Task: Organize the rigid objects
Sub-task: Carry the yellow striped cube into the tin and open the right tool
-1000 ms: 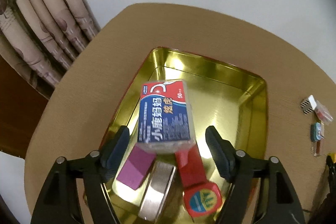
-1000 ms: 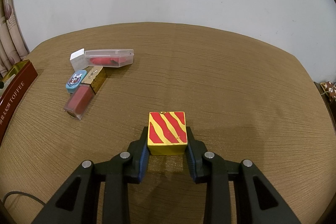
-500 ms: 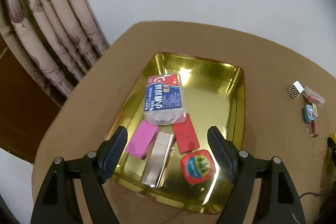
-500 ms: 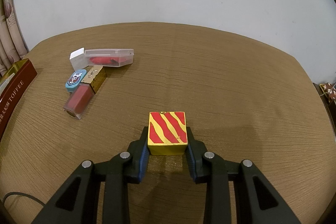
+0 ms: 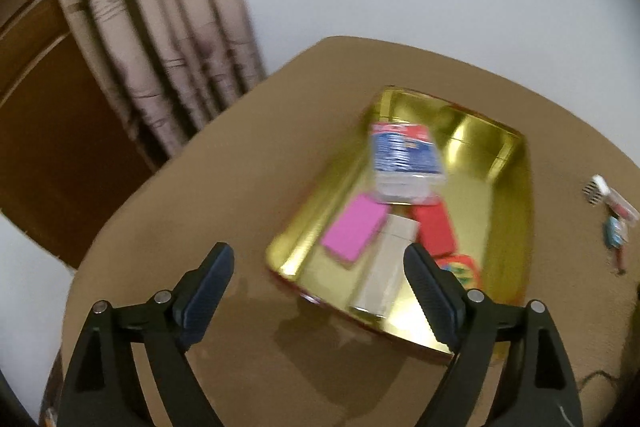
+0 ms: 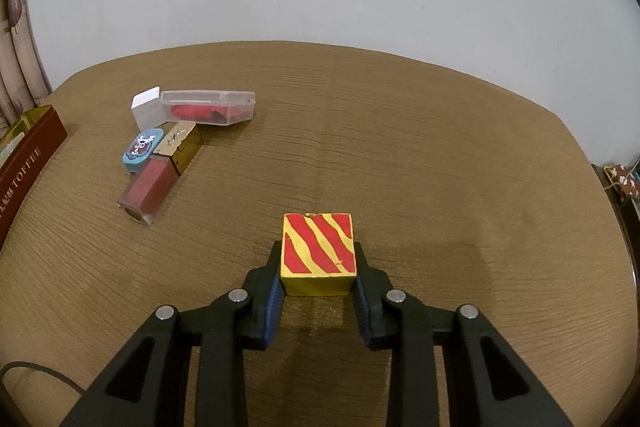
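Note:
In the left wrist view a gold tray [image 5: 516, 187] holds a blue and red box [image 5: 404, 155], a pink block [image 5: 354, 227], a silver bar [image 5: 384, 271], a red piece [image 5: 434, 231] and a red badge [image 5: 460, 267]. My left gripper [image 5: 318, 255] hovers over the tray's near left corner. Its jaws are opening and nothing is between them. In the right wrist view my right gripper [image 6: 318, 251] presses its pads, still closing slightly, on a yellow block with red stripes [image 6: 318, 245] that rests on the brown table.
Left of the striped block lie a clear case [image 6: 208, 107] with something red inside, a white cube [image 6: 146, 109], a blue tin [image 6: 142, 145] and a gold-capped red tube [image 6: 148, 189]. The tray's dark red side [image 6: 28, 163] is at the far left. Curtains [image 5: 160, 39] hang behind the table.
My left gripper has drawn back and to the left, away from the tray, with its jaws spreading wider; the blue and red box stays in the tray. The right gripper and striped block have not moved.

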Demonstrator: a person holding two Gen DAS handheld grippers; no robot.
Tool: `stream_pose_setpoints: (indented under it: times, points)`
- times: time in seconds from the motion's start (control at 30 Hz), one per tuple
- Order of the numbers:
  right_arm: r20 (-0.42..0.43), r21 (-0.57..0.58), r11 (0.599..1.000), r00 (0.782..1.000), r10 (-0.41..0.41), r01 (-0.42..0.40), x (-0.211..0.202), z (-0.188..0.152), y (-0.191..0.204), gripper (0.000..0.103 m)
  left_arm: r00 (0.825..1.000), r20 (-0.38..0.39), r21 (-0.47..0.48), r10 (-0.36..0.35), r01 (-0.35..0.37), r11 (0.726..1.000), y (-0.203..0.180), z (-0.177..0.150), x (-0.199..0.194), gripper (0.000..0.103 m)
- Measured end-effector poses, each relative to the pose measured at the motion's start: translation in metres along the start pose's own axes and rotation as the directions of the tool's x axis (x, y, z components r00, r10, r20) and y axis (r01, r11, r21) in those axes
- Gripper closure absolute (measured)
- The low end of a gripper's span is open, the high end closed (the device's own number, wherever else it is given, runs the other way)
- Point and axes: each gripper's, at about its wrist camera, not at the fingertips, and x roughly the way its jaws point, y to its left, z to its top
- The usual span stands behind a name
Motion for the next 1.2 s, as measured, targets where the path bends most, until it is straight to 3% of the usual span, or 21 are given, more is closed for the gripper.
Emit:
stream_pose_setpoints:
  times: [0.13,0.27,0.57,0.93,1.2]
  points:
    - [-0.001,-0.013,1.000,1.000,-0.028,0.028,0.000,0.001,0.005,0.073,0.999,0.023,-0.041,0.023,-0.022,0.999,0.010,0.005,0.000,0.017]
    - [-0.012,0.017,0.999,1.000,-0.028,0.028,-0.001,0.003,0.006,0.073,1.000,0.012,-0.054,-0.002,0.003,0.999,0.011,0.007,0.002,0.016]
    - [0.008,-0.012,0.999,0.999,0.040,-0.040,-0.024,0.007,0.030,0.073,1.000,0.003,-0.069,-0.020,0.020,0.997,0.009,0.010,0.003,0.015]
    - [0.030,-0.132,0.980,0.988,0.151,-0.146,-0.054,0.008,0.107,0.073,1.000,0.010,-0.099,0.021,-0.020,0.995,0.019,0.014,0.005,0.014]
    - [0.042,-0.230,0.936,0.958,0.283,-0.266,-0.077,0.027,0.182,0.073,0.997,-0.037,-0.177,0.069,-0.074,0.981,0.038,0.018,0.016,0.014]
